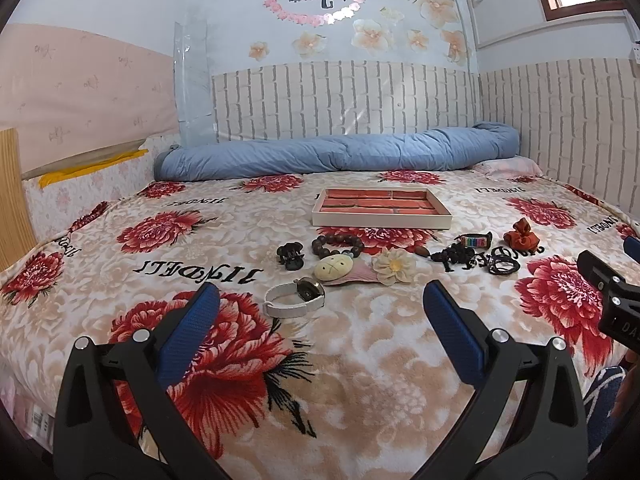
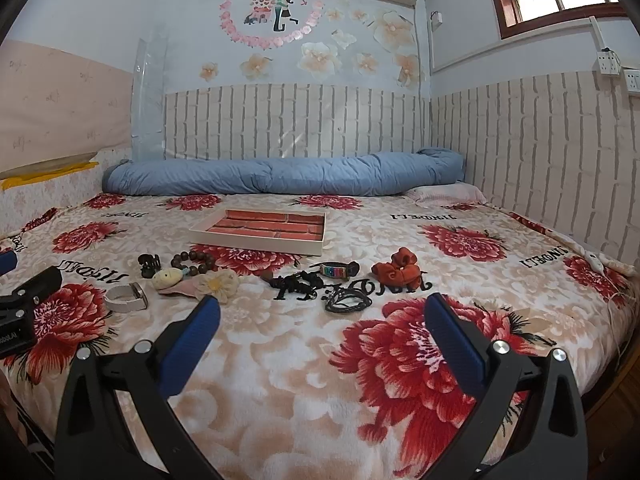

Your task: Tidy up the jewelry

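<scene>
While both tools are held above the near part of the floral red-and-beige fleece blanket, the left gripper is seen with its blue-padded fingers spread wide apart and nothing between them. The right gripper is likewise spread wide and unloaded.

A shallow white rectangular tray with a red brick-pattern lining is placed further back on the blanket, with nothing seen inside it. The jewelry is laid in a loose row just in front of it: a black claw hair clip, a dark wooden bead bracelet, a white-strapped wristwatch, a cream fabric flower, a rainbow-striped band, a tangle of black cords and an orange fabric scrunchie. A rolled blue quilt is noted against the far wall.
</scene>
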`<state>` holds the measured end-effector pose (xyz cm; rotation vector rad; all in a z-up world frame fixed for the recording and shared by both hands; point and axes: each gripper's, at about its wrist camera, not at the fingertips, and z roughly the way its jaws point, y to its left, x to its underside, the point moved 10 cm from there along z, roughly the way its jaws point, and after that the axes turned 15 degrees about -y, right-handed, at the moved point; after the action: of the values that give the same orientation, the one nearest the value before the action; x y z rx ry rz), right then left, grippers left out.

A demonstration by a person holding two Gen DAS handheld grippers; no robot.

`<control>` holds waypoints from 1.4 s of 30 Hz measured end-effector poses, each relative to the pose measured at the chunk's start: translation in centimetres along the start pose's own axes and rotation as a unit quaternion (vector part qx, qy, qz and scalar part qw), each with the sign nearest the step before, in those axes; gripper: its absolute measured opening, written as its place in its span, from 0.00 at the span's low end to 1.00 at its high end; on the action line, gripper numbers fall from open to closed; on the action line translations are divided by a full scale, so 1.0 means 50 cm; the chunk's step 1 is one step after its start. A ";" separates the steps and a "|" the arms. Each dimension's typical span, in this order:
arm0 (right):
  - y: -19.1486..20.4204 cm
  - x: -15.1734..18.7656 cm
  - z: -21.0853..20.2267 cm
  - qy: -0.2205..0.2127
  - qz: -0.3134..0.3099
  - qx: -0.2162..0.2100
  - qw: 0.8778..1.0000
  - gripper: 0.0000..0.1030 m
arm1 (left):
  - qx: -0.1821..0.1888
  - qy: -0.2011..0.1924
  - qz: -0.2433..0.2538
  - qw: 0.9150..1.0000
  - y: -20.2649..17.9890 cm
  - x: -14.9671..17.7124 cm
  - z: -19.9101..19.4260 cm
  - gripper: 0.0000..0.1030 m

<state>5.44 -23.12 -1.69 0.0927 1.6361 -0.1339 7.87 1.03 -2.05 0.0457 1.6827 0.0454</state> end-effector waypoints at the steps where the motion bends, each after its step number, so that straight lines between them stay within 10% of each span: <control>1: 0.000 0.000 0.001 0.000 0.000 0.000 1.000 0.97 | 0.000 0.000 0.000 1.000 0.000 0.000 0.000 0.95; 42: -0.032 0.063 0.206 0.049 -0.017 0.010 0.999 0.97 | 0.040 0.072 -0.010 0.997 0.035 0.062 0.207 0.95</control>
<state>15.17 -26.22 -5.47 0.0879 1.7358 -0.1752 17.80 3.00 -6.20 0.0876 1.8279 -0.0358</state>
